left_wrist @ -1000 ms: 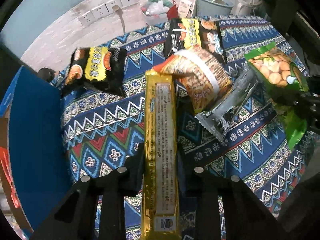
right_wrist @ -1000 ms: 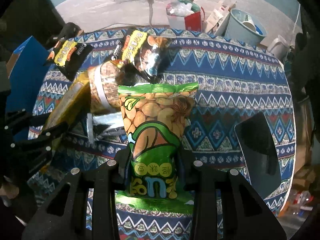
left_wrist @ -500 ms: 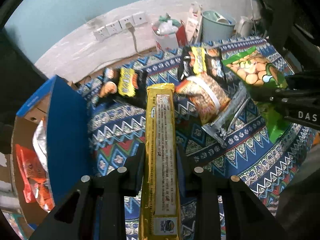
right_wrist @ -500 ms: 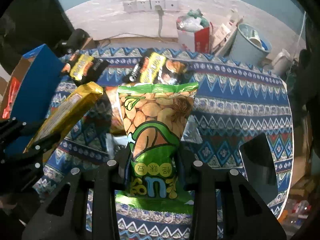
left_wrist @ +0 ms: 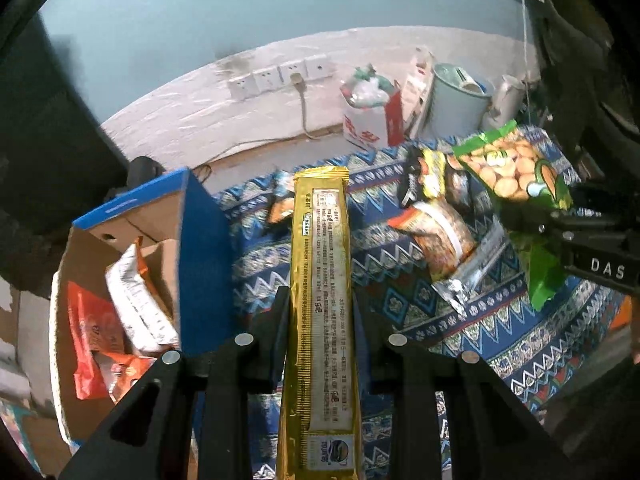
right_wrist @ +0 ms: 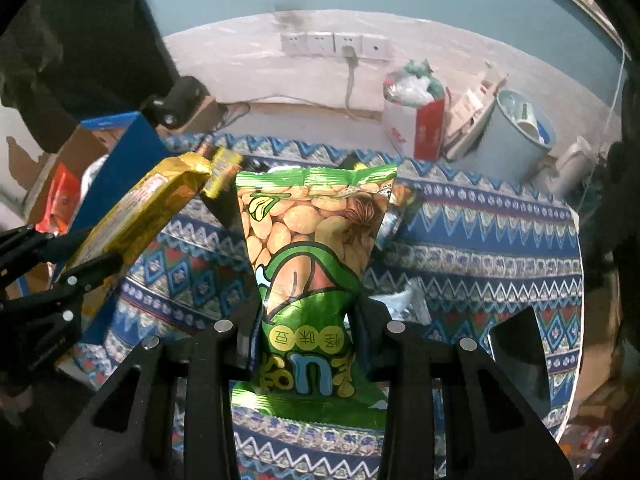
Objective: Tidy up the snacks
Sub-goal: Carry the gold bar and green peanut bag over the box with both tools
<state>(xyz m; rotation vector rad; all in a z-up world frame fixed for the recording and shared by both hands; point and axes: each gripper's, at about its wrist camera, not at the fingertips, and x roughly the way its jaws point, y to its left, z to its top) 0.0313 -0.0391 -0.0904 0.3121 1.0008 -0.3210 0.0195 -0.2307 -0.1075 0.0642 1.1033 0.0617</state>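
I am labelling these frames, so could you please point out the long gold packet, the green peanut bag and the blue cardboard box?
long gold packet (left_wrist: 322, 280), left wrist view, middle of its printed label.
green peanut bag (right_wrist: 312, 240), right wrist view, pictured peanuts.
blue cardboard box (left_wrist: 204, 264), left wrist view, blue outer wall.

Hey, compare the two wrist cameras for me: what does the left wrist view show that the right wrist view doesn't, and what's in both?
Only the left wrist view looks down into the open cardboard box, with orange and white snack packs inside, and shows the orange-brown bag on the patterned tablecloth.

Only the right wrist view shows the dark flat slab lying on the cloth.

Both show the left gripper clamped on the long gold pack, the right gripper clamped on the green peanut bag, the wall sockets and the pale blue bin.
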